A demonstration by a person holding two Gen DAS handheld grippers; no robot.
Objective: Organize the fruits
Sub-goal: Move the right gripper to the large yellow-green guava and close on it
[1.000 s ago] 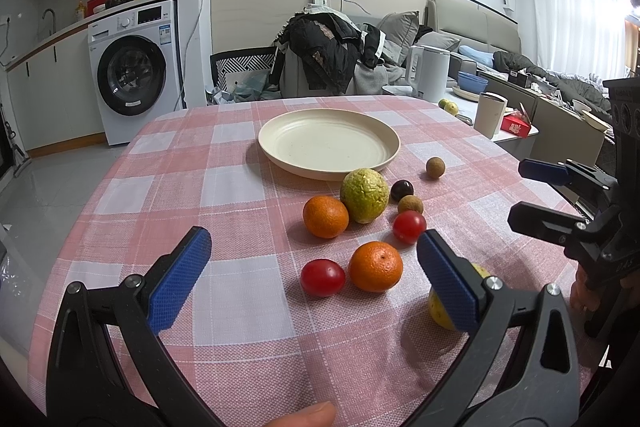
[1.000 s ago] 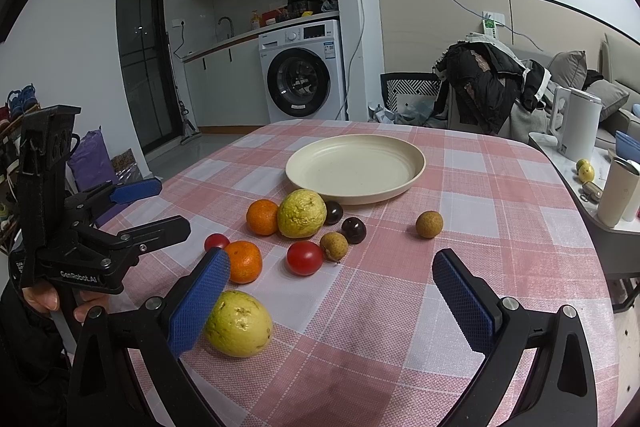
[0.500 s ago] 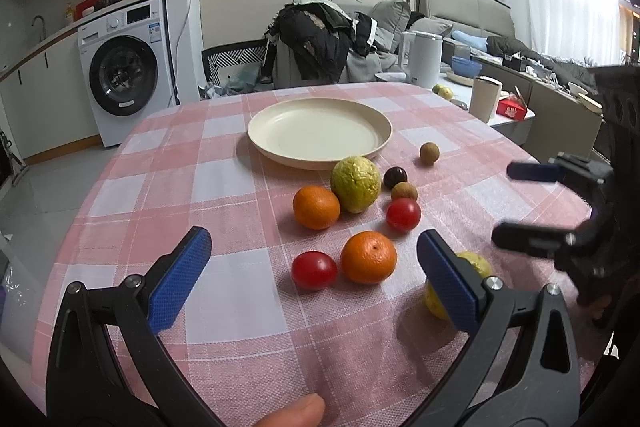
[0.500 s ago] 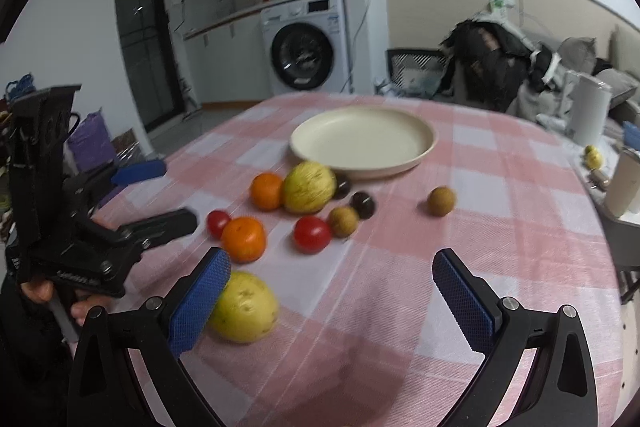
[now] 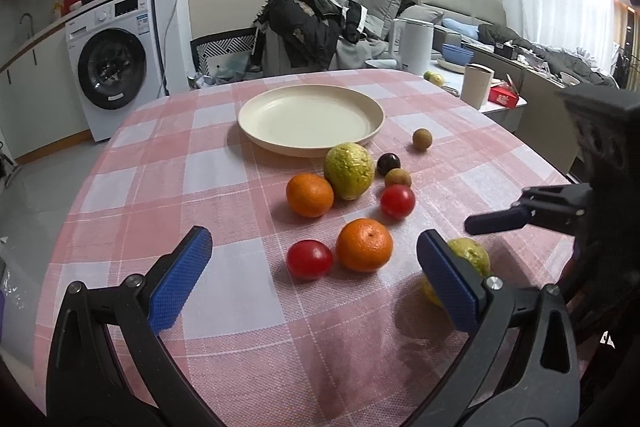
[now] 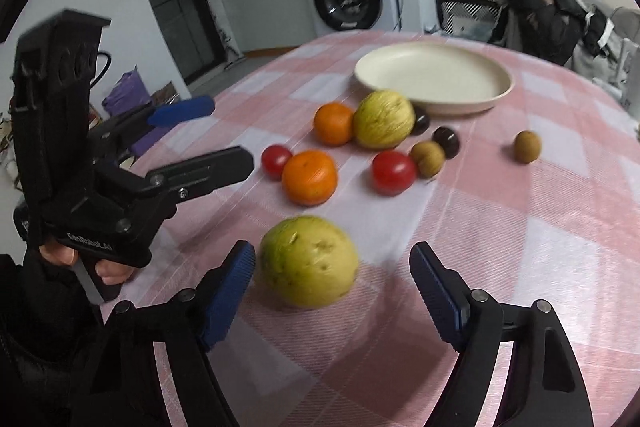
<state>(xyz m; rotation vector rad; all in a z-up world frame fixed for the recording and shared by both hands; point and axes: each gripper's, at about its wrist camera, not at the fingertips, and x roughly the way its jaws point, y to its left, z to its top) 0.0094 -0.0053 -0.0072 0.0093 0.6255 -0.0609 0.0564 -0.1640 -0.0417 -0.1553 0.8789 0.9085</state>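
In the right wrist view, the right gripper (image 6: 332, 287) sits at the lower centre of the frame; its jaws are closing around a round yellow-green guava (image 6: 308, 261), which lies between the blue pads on the pink-and-white checked tablecloth (image 6: 520, 227), the pads not yet touching it; the left gripper (image 5: 312, 275), at the bottom of its own view, is released and holds nothing. The round cream plate (image 6: 434, 77) stands bare in the upper centre; below it lie a second, larger green guava (image 6: 383, 125), two oranges (image 6: 309, 178), two red tomatoes (image 6: 393, 171) and small brown and dark fruits (image 6: 428, 157).
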